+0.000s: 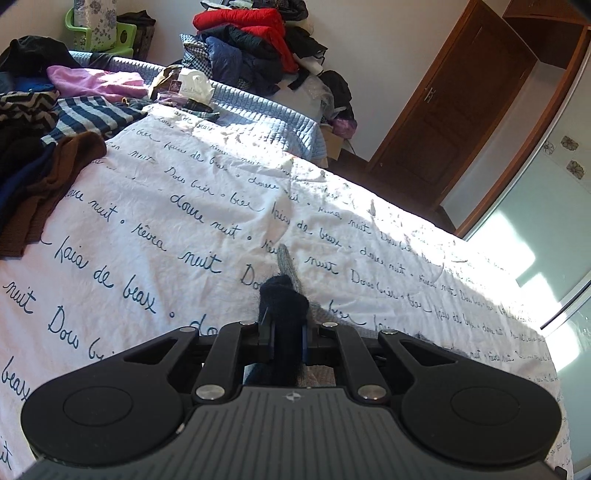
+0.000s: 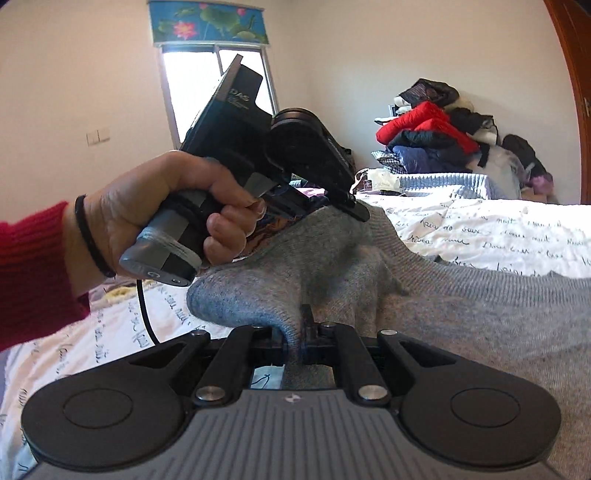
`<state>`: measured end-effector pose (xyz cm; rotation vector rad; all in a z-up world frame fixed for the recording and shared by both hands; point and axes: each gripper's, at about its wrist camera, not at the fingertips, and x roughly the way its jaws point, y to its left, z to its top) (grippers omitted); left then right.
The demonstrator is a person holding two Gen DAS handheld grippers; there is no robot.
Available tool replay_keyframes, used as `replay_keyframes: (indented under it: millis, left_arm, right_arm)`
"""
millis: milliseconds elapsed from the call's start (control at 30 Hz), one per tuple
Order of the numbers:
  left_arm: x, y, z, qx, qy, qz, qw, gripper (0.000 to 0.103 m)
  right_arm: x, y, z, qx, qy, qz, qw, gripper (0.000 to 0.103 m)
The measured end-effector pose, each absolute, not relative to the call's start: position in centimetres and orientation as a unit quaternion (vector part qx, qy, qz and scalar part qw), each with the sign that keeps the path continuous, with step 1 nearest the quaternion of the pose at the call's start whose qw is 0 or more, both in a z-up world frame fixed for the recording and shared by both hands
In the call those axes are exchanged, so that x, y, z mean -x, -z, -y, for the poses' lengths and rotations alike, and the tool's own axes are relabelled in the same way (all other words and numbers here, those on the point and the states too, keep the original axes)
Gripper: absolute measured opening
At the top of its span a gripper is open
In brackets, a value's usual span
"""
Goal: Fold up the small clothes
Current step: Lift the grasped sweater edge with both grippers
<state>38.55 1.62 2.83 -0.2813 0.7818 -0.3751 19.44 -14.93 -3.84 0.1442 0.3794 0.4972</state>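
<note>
Left wrist view: left gripper (image 1: 288, 332) clamped tight on a dark bunch of the grey knit garment (image 1: 286, 264), lifted over the script-print bed cover (image 1: 155, 221); brown top (image 1: 62, 166) and striped pile (image 1: 92, 114) lie far left.

Right wrist view: right gripper (image 2: 293, 339) pinched shut on garment's grey edge. Only here: person's hand (image 2: 155, 206), red sleeve (image 2: 33, 273), window (image 2: 218, 81).

- I see a white bedsheet (image 1: 155, 206) with blue handwriting.
- A clothes heap (image 1: 255, 40), red jacket on top, sits beyond it.
- A brown wooden door (image 1: 454, 122) stands right.
- A window (image 2: 218, 85) under a lotus-print valance (image 2: 208, 22).
</note>
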Motion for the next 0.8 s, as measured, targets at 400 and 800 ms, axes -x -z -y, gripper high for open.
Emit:
replay_keyframes:
  millis: [400, 800]
  left_arm:
    - [-36.1, -5.5, 4.2, 0.116, 0.213, -0.356, 0.902, 0.011]
    - [-33.8, -6.5, 10.2, 0.096, 0.238, -0.347, 0.902, 0.010]
  right_arm:
    - [-17.2, 3.9, 21.8, -0.221, -0.247, -0.176, 0.927, 0.006]
    - [-15.3, 4.2, 25.7, -0.264, -0.238, -0.162, 0.921, 0.006]
